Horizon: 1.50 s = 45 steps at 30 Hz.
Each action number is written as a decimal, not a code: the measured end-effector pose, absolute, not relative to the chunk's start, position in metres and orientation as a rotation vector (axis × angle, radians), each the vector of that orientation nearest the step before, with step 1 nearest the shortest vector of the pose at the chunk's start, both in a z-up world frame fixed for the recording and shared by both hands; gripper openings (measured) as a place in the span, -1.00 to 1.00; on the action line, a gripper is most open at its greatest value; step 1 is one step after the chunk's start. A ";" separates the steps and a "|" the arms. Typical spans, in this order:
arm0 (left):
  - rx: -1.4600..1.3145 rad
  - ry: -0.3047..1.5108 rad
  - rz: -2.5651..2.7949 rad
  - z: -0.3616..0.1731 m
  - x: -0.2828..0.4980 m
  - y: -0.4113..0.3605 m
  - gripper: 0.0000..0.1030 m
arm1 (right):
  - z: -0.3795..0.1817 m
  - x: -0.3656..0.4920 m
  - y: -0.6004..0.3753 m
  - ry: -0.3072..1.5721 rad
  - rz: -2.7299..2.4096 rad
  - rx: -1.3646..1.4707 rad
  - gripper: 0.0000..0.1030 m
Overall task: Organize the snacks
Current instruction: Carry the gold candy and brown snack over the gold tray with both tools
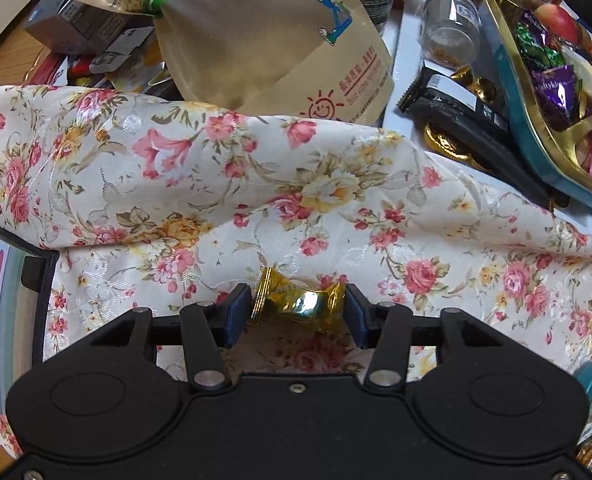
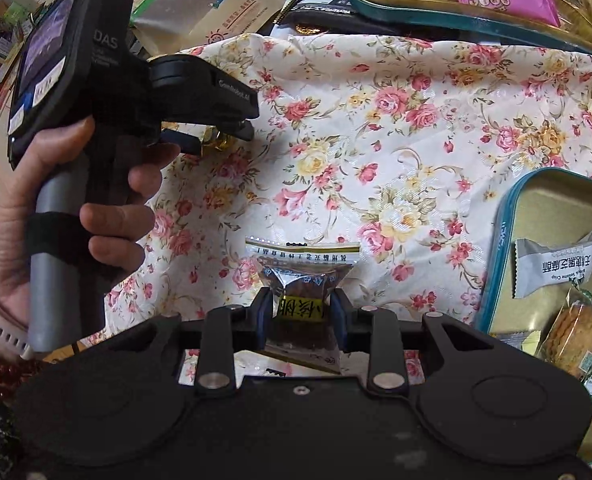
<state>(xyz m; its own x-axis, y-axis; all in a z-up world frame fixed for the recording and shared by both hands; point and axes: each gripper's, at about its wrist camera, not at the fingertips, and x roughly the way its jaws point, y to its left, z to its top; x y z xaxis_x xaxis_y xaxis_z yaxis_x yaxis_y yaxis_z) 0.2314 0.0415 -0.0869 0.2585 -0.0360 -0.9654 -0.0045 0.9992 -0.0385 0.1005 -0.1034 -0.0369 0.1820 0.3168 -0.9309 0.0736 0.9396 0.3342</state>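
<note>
Floral cloth covers your counter. Your left gripper brackets a gold candy, fingers half open; whether they press it is unclear. Your right gripper pinches a dark wrapped snack. Few snacks fill the teal tin; most remain.

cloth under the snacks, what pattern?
Cream tablecloth with pink and yellow roses; clearest in the right wrist view.

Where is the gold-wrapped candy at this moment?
The gold-wrapped candy sits between the left gripper's fingers, low over the floral cloth; the right wrist view shows it at upper left.
</note>
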 end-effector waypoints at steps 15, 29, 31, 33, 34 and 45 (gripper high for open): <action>-0.120 1.303 -0.002 -0.064 0.216 0.062 -0.13 | -0.023 0.095 -0.100 1.354 0.165 0.332 -0.37; -0.037 1.217 -0.097 -0.005 0.171 0.020 -0.13 | 0.002 0.070 -0.108 1.296 0.118 0.330 -0.36; -0.034 1.211 -0.112 0.000 0.167 0.011 -0.13 | 0.005 0.067 -0.112 1.283 0.099 0.322 -0.37; -0.023 1.202 -0.130 0.003 0.163 0.001 -0.13 | 0.008 0.066 -0.119 1.270 0.075 0.324 -0.36; -0.022 1.196 -0.136 0.007 0.159 -0.004 -0.13 | 0.009 0.065 -0.123 1.265 0.063 0.329 -0.36; -0.006 1.175 -0.280 0.029 0.126 -0.065 -0.13 | 0.031 0.046 -0.220 1.171 -0.178 0.476 -0.37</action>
